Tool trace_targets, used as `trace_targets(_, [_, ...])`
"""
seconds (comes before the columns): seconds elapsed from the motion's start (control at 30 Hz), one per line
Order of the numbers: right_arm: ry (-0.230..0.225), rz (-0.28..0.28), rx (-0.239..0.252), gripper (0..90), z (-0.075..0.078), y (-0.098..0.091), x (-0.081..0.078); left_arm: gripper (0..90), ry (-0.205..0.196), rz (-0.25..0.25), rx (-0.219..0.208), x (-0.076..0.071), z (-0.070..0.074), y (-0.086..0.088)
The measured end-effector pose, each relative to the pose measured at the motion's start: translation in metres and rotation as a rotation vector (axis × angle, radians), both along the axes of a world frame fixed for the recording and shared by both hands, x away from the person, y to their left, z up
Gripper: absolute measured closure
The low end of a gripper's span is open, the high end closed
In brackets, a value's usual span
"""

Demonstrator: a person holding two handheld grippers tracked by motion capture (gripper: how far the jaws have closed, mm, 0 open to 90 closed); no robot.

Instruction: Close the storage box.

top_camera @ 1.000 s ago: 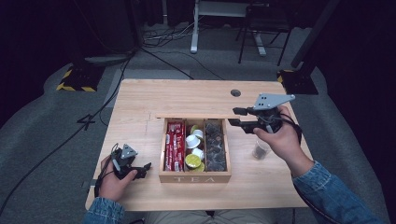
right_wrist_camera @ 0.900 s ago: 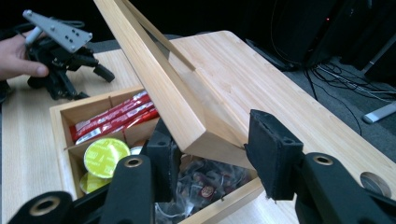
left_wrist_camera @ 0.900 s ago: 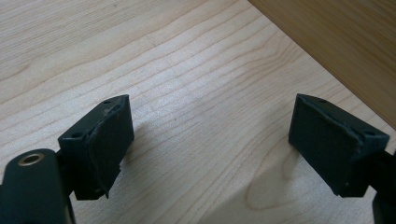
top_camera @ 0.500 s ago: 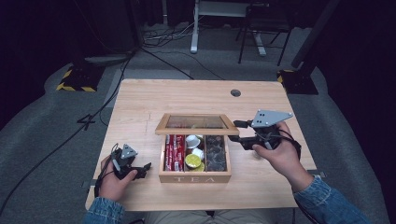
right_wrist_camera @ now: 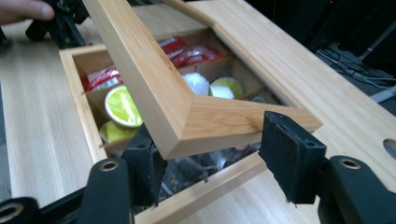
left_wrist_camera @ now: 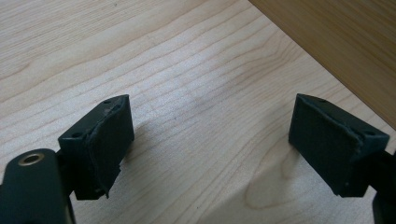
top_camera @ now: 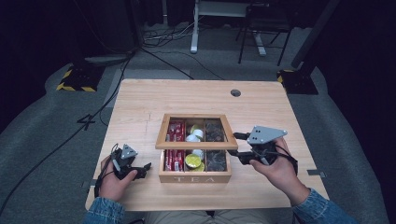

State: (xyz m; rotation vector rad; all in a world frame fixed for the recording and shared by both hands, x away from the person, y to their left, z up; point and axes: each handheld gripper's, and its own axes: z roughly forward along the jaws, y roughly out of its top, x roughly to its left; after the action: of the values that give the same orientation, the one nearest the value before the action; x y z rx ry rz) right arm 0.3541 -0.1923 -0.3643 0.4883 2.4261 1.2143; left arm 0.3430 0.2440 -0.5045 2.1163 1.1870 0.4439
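Right gripper point(right_wrist_camera: 219, 154) jaws just opening, straddling lid point(right_wrist_camera: 187, 116) corner of tea box point(top_camera: 194, 176), pads no longer clamping. Step: lowering lid shut. Next: release, withdraw clear. Left gripper point(left_wrist_camera: 210, 144) open, empty.

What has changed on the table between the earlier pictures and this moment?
The right claw has brought the lid of the tea box down from fully open to half closed. Its jaws have just been opening, with the lid's corner between them, one pad under it and the other beside it. The left claw, open, stayed beside the box, and the box kept its place.
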Motion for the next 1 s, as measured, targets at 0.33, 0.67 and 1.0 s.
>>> trace_targets(0.33, [0.008,-0.012,-0.015,39.9,-0.018,-0.001,-0.011,14.4,-0.001,-0.003,0.004,0.000,0.000,0.000])
trace_targets(0.67, [0.023,-0.030,-0.016,37.6,-0.033,-0.001,-0.019,14.4,-0.001,0.000,0.003,0.000,0.000,0.000])
trace_targets(1.0, [0.061,-0.032,-0.020,39.5,-0.051,-0.002,-0.026,14.5,0.000,0.000,0.003,-0.001,0.000,0.000])
